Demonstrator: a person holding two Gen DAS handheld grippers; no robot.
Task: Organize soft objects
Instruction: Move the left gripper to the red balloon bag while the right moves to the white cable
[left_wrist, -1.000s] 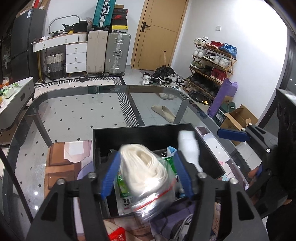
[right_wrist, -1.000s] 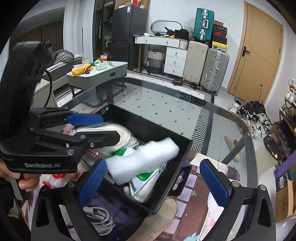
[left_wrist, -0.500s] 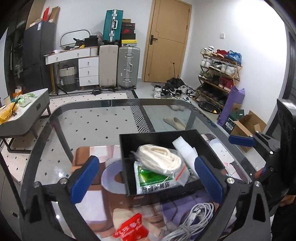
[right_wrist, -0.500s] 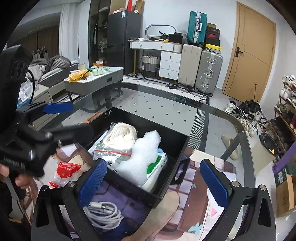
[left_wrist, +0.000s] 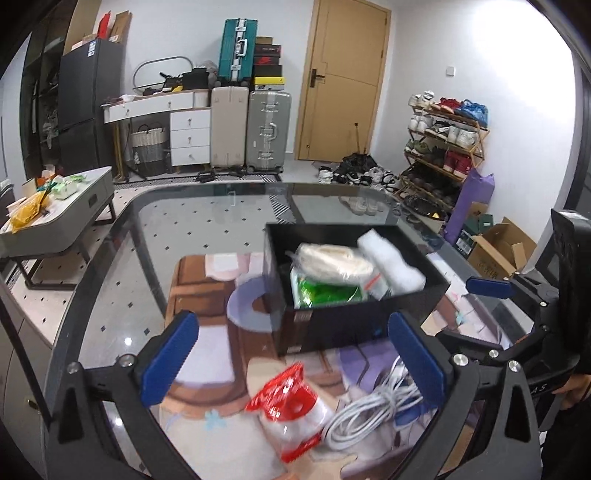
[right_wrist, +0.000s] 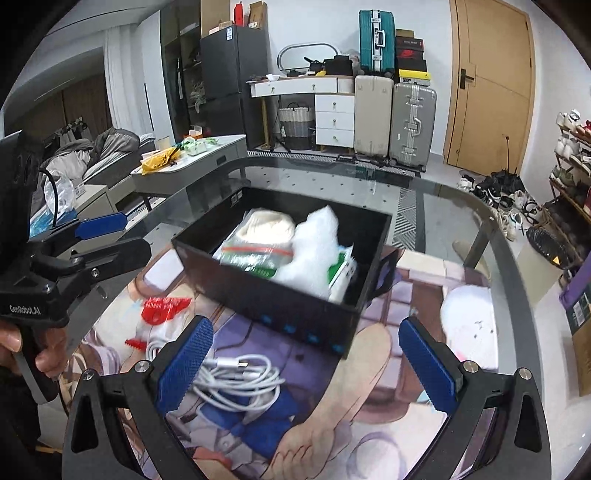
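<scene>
Both tongs, left (left_wrist: 291, 363) and right (right_wrist: 308, 360), gape empty near the black box (left_wrist: 332, 325).

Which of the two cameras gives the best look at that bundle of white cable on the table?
The right wrist view: the white cable lies coiled between the right gripper's fingers, with its plug end showing. The left wrist view shows the cable too, but more blurred, beside a red packet and partly behind a finger.
</scene>
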